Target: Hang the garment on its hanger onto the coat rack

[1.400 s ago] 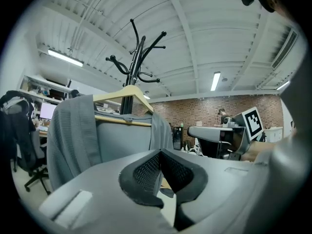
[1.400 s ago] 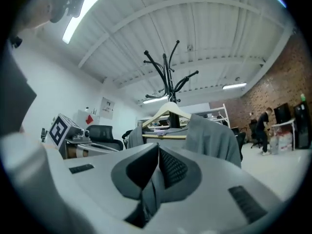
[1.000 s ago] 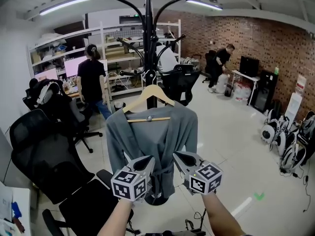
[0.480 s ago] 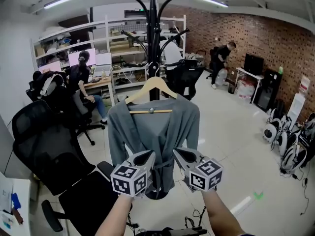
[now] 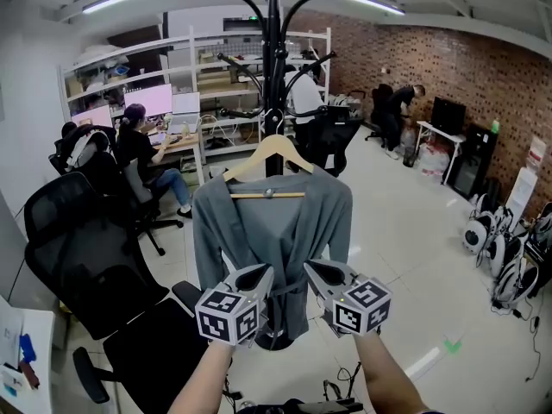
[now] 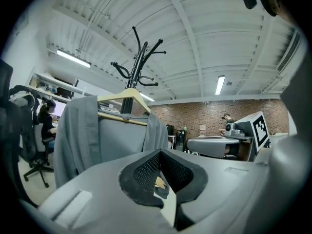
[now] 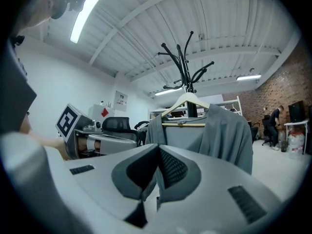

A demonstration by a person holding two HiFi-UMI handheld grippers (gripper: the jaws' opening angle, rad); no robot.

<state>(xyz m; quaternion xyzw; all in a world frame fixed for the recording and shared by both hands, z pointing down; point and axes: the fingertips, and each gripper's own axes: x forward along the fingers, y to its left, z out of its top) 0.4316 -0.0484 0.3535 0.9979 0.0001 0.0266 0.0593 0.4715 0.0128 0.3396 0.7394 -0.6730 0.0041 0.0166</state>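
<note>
A grey cardigan (image 5: 272,240) hangs on a wooden hanger (image 5: 274,149), whose hook sits at the pole of the black coat rack (image 5: 274,24). Both grippers are held level below the garment's chest, a little in front of it. My left gripper (image 5: 263,272) is shut with nothing in it, and my right gripper (image 5: 309,268) is shut and empty too. The left gripper view shows the cardigan (image 6: 97,140) and hanger (image 6: 127,95) beyond the closed jaws. In the right gripper view the cardigan (image 7: 224,135) hangs apart from the closed tips (image 7: 158,146).
A black office chair (image 5: 78,257) stands close at the left. Another chair (image 5: 328,141) is behind the rack. A seated person (image 5: 138,149) works at a desk at the back left, another person (image 5: 401,110) is by the brick wall. White devices (image 5: 509,257) line the right.
The person in black at the back left, standing a second ago, now sits at the desk. The garment and both grippers have kept their places.
</note>
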